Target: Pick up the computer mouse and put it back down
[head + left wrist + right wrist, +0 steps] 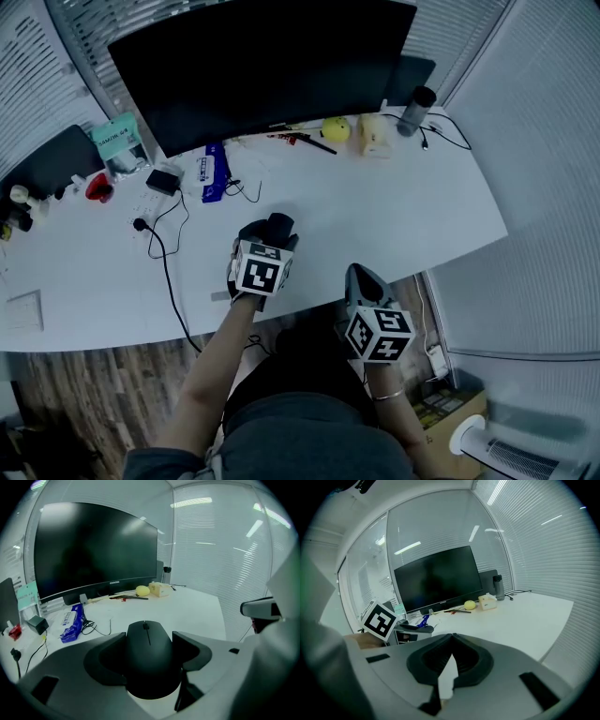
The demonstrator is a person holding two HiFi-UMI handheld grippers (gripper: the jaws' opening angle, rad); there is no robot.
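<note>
A black computer mouse sits between the jaws of my left gripper, which press on both of its sides. In the head view the left gripper is over the near middle of the white desk, and the mouse pokes out ahead of its marker cube. Whether the mouse rests on the desk or hangs just above it cannot be told. My right gripper is at the desk's front edge, to the right of the left one. Its jaws meet at the tips with nothing between them.
A wide dark monitor spans the back of the desk. In front of it lie a blue packet, a pen, a yellow ball, a cream box and a dark bottle. A black adapter with a trailing cable is at the left.
</note>
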